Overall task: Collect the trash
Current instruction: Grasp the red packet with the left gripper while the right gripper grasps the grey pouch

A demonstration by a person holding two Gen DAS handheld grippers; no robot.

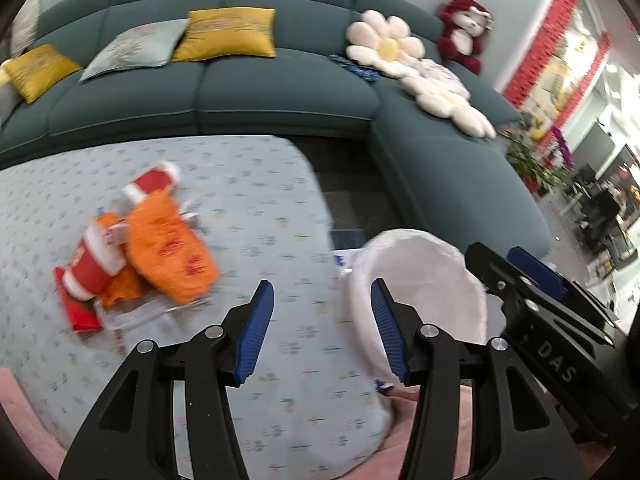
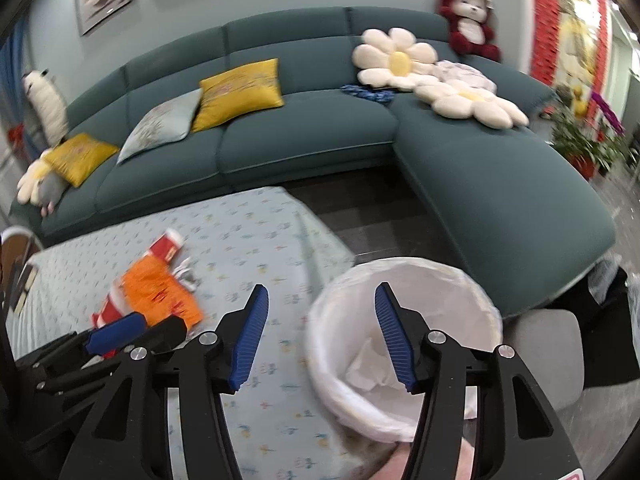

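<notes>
Wrappers (image 1: 160,248) ahead-left of the left gripper (image 1: 322,330) look light, crinkly, slippery — pinch a bunched fold; both it and the right gripper (image 2: 320,336) stand spread, empty.

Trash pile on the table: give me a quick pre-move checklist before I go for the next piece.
1. Left gripper open and empty: ok.
2. Right gripper open and empty: ok.
3. Trash pile of orange and red wrappers lies on the tablecloth, unobstructed: ok.
4. White-lined bin open at the table's edge, with room left above crumpled paper inside: ok.
5. Grippers apart from each other: ok.
6. Single graspable piece in the pile: cannot tell, image blurred.
</notes>
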